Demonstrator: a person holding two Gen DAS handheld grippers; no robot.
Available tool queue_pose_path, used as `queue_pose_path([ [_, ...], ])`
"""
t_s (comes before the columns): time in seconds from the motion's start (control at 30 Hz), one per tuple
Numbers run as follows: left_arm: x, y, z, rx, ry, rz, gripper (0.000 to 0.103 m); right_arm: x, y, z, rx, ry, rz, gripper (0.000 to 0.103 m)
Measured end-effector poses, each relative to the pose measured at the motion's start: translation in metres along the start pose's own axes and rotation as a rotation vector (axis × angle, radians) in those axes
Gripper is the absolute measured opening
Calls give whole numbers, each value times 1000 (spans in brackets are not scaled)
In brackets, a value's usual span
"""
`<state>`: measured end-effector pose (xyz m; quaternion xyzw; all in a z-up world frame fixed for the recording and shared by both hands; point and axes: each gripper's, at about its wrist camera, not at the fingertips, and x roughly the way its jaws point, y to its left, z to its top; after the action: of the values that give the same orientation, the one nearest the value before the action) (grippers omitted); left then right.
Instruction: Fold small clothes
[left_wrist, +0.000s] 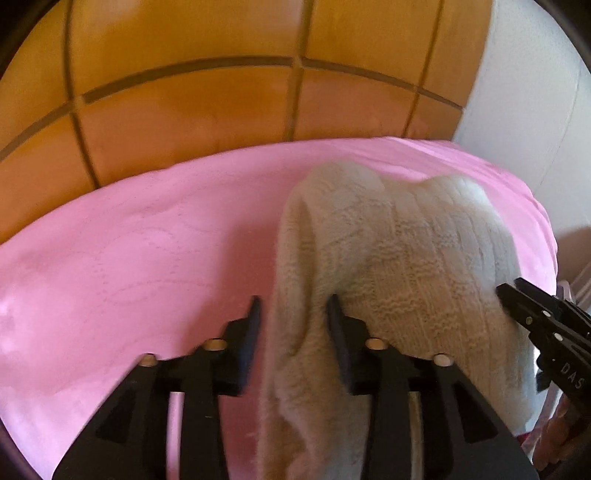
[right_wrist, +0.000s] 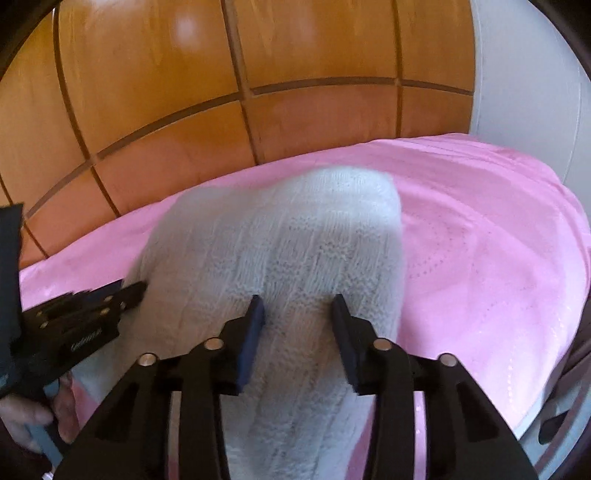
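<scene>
Two hand-held grippers work one cream knit garment (left_wrist: 388, 258) lying on a pink bedspread (left_wrist: 129, 258), w/ a wooden panelled headboard (left_wrist: 184, 103) behind the spread and a white wall (left_wrist: 524, 110) at the headboard's right end. Left hand-held gripper (left_wrist: 293, 317) has its jaws spread, a hanging fold of the knit between them but not clamped, on the garment's left edge. Right hand-held gripper (right_wrist: 297, 317) is also spread wide, fingers (right_wrist: 255, 325) resting on top of the knit near its middle, not pinching; garment sits approx. centre of the bedspread, bunched up.
</scene>
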<state>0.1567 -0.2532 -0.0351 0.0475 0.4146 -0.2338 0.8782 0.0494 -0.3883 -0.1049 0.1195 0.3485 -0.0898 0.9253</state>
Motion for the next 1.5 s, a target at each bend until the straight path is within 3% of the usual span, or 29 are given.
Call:
queue_pose_path([
  [0.07, -16, 3, -3, -10, -27, 16, 61, -9, 6, -5, -4, -4, 16, 75],
  [0.13, -35, 7, -8, -30, -69, 27, 67, -15, 17, -8, -20, -19, 12, 75],
  [0.27, -63, 15, -20, -63, -114, 37, 70, -34, 33, -23, 11, -36, 5, 89],
  [0.47, -94, 22, -43, -90, -159, 67, 76, -54, 44, -45, 72, -60, -44, 99],
  [0.77, -114, 29, -72, -113, -169, 127, 76, -73, 52, -63, 88, -122, -165, 101],
  [0.87, -119, 30, -79, -119, -179, 152, 85, -79, 53, -66, 94, -142, -188, 101],
  [1.2, -129, 29, -95, -138, -184, 176, 91, -79, 57, -65, 71, -129, -225, 101],
  [1.37, -130, 26, -96, -135, -172, 162, 99, -79, 59, -67, 61, -124, -212, 101],
  [1.5, -134, 23, -97, -130, -174, 146, 99, -78, 59, -69, 54, -121, -206, 101],
])
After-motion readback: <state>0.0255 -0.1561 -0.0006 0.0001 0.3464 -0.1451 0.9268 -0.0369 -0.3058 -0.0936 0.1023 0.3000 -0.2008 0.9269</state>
